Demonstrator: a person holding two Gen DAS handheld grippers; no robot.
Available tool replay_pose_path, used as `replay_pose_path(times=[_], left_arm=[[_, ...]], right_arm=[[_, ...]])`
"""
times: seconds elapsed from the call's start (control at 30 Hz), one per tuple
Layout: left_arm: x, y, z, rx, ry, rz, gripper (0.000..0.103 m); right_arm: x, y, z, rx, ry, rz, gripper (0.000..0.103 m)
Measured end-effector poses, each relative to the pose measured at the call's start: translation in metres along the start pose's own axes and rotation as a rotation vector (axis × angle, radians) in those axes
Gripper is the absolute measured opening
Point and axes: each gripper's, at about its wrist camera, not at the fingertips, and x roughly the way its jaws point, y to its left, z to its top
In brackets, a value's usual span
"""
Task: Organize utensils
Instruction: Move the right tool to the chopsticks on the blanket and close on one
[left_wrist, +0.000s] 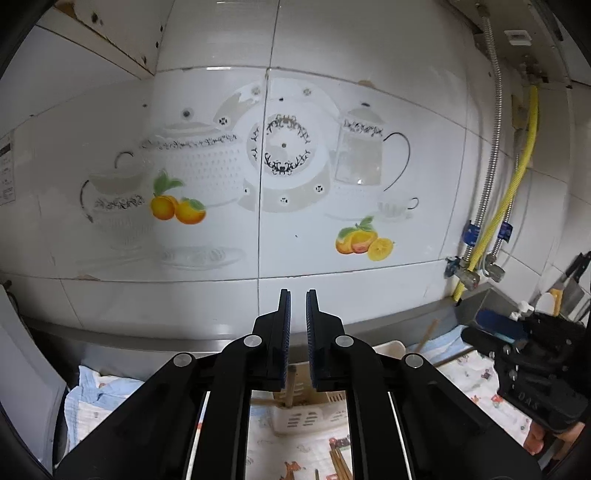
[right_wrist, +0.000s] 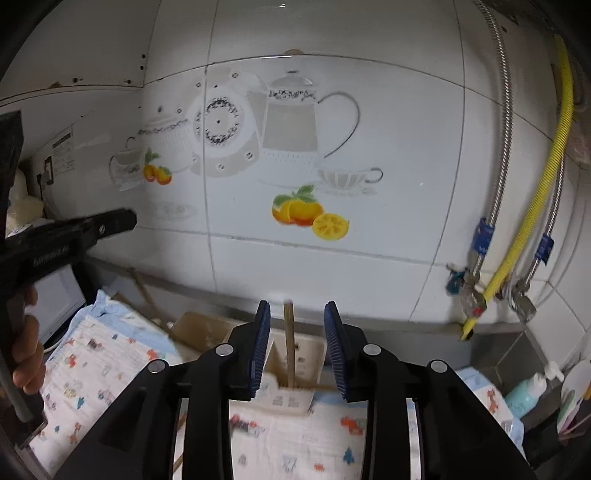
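Right now my right claw (right_wrist: 297, 345) stands apart, an upright chopstick (right_wrist: 289, 343) between its pads, untouched, rising from the cream holder (right_wrist: 314, 354) on the bench. My left claw (left_wrist: 297, 325), nearly together, holds nothing.

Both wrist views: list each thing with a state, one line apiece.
left gripper: nearly closed, narrow gap, holding nothing.
right gripper: open, empty.
chopstick: upright in the holder, between the gripper fingers, untouched.
utensil holder: upright on the cloth.
loose chopsticks: lying flat on the cloth.
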Motion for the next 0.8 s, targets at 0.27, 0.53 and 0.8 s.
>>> replay_pose_path(times=[0.27,0.53,0.8], left_arm=[[-0.055,0.006,-0.03,-0.005,0.03,-0.024,0.009],[-0.098,0.021,-0.097,-0.021,0.115,-0.007,0.01],[-0.116,0.037,-0.179,-0.085,0.235,-0.003,0.01]], right_arm=[[-0.034,0.021,-0.073,0.024,0.105,0.066,0.031],[-0.056,0.056,-0.169,0.021,0.217,0.121,0.031],[-0.069,0.09,-0.243,0.019,0.285,0.126,0.031]])
